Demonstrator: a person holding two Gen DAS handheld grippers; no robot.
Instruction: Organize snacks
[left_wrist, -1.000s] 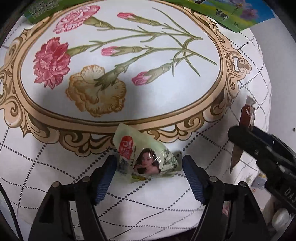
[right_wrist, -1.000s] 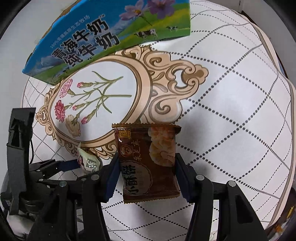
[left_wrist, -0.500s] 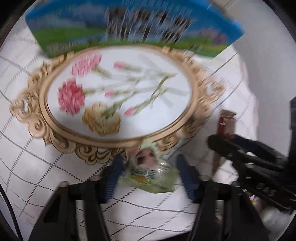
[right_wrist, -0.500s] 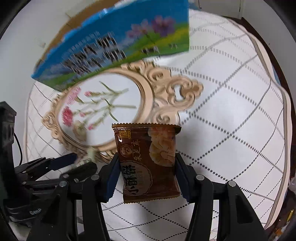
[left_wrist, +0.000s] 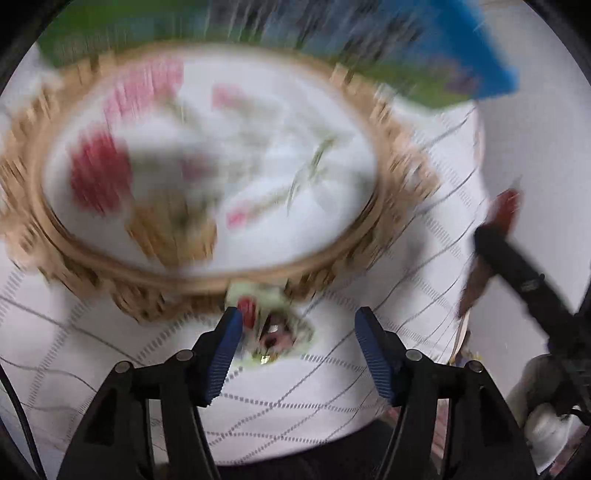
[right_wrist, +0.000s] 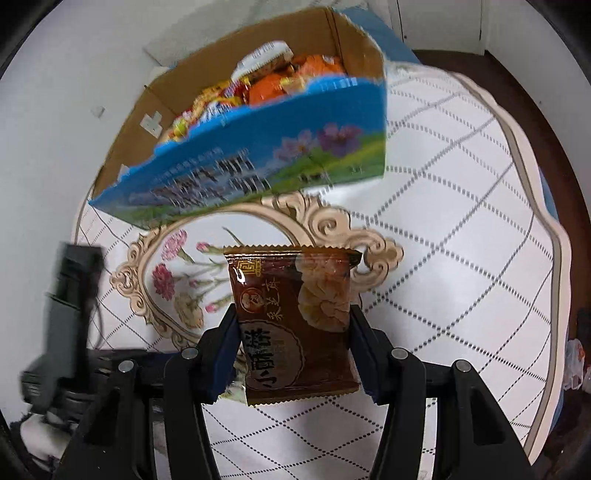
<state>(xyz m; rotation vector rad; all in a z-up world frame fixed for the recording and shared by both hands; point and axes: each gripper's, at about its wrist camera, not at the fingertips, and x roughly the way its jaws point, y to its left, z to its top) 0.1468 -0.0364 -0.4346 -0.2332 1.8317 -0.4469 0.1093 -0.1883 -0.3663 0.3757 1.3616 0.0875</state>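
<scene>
Gripping a brown biscuit packet upright between its blue pads, the right gripper holds the packet clear of the tablecloth, its jaws clamped on the packet's two side edges. Beyond the packet stands an open blue box already heaped with orange and yellow snacks; the box sits at the far edge of the cloth's gold-framed flower medallion. The left gripper, seen through heavy blur, has its jaws apart, with a small green sachet lying on the cloth between them, against the left pad and at the medallion's near edge. Whether that pad actually touches the sachet cannot be told.
</scene>
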